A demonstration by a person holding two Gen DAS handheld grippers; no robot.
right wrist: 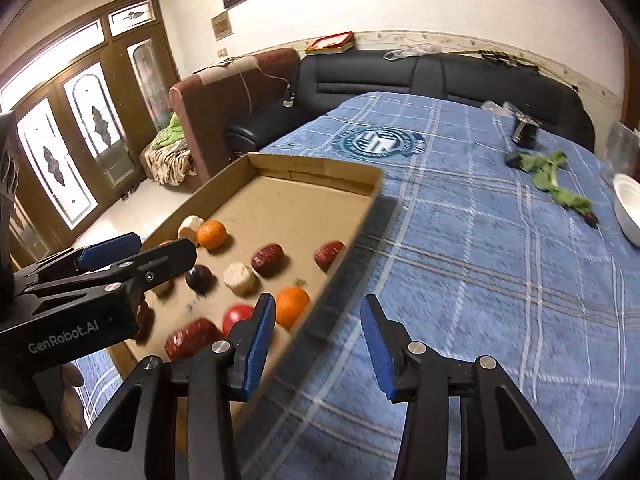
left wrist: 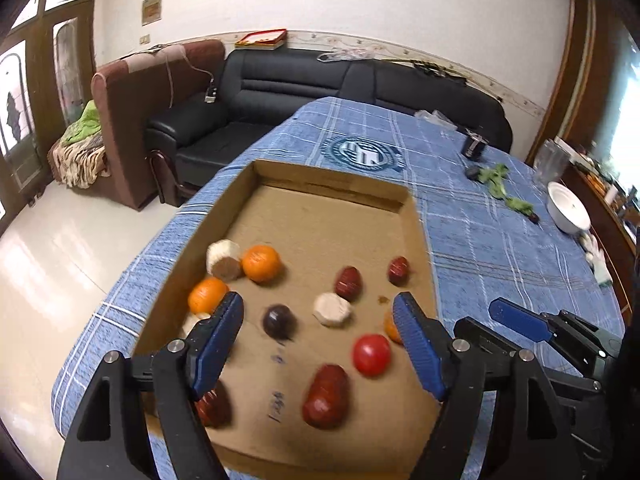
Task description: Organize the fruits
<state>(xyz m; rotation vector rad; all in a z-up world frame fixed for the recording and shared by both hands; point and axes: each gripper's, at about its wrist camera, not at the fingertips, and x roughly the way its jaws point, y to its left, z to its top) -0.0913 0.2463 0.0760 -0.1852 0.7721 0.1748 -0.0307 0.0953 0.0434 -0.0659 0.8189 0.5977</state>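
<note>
A shallow cardboard tray point(left wrist: 332, 178) point(right wrist: 320, 168) lies on the blue checked tablecloth and holds loose fruits: oranges point(left wrist: 261, 263) point(right wrist: 293, 306), a red tomato point(left wrist: 371, 354) point(right wrist: 237, 317), dark red dates point(left wrist: 326, 396) point(right wrist: 267, 259), a dark plum point(left wrist: 279, 321) point(right wrist: 199, 278) and pale cut pieces point(left wrist: 332, 309) point(right wrist: 241, 278). My left gripper point(left wrist: 318, 312) is open and empty above the tray's near half. My right gripper point(right wrist: 318, 316) is open and empty over the tray's right wall and the cloth. It also shows in the left wrist view point(left wrist: 520, 320).
A white bowl point(left wrist: 568, 207) point(right wrist: 628, 208), green leaves point(left wrist: 500, 180) point(right wrist: 552, 172) and a small dark box point(left wrist: 475, 147) point(right wrist: 526, 134) lie on the table's far right. A black sofa point(left wrist: 280, 92) and brown armchair point(left wrist: 132, 120) stand behind the table.
</note>
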